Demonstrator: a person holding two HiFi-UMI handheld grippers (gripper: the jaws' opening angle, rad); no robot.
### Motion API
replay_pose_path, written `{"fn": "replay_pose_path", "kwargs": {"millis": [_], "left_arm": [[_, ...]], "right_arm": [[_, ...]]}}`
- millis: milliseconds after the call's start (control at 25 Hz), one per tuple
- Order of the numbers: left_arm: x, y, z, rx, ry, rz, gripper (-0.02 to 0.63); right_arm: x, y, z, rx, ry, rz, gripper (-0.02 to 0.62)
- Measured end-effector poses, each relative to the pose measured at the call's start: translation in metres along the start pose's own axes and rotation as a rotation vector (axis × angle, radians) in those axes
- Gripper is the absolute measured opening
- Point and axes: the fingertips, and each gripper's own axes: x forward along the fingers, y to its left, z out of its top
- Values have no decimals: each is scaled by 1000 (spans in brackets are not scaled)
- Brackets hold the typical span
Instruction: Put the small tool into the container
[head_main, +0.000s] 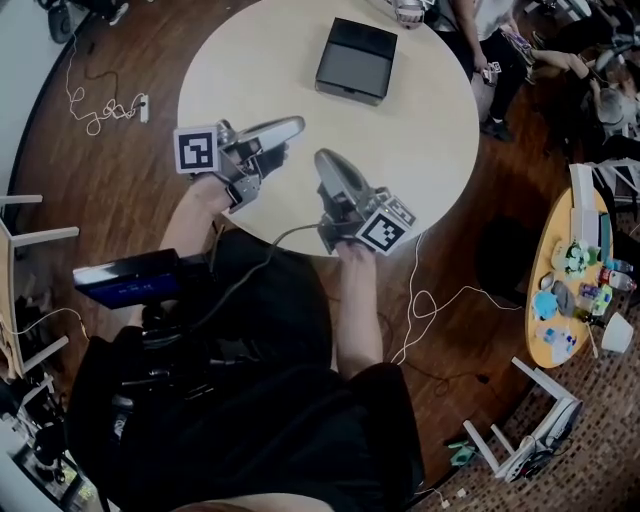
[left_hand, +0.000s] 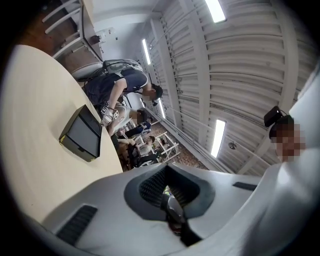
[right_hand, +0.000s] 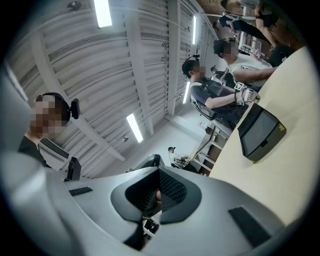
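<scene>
Over the near edge of the table (head_main: 430, 150), the left gripper (head_main: 297, 126) pinched a small dark tool (left_hand: 172, 209). The right gripper (head_main: 323, 159) was closed and empty. The black container (head_main: 356, 60) sat well apart, and the drop-in was not yet done.

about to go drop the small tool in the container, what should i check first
1. Small tool gripped: ok, the left tongs are shut on it.
2. Right tongs out of the way: ok, shut and beside the left ones, not ahead of them.
3. Path to the container: ok, only bare table lies between.
4. Container seated: ok, it lies flat on the table.
5. Container top open: cannot tell, its dark top may be a recess or a lid.
6. Far side free: not ok, a person stands by the table near the container.
</scene>
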Motion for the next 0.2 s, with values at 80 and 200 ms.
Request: {"fn": "replay_pose_path", "kwargs": {"millis": [80,200], "left_arm": [[7,-1,1,5,12,-20,-3],[16,-1,-2,-8,33,-40,-3]], "right_arm": [[0,0,4,-12,-4,-5,-6],[-3,-1,8,-33,-12,-22,-6]]}}
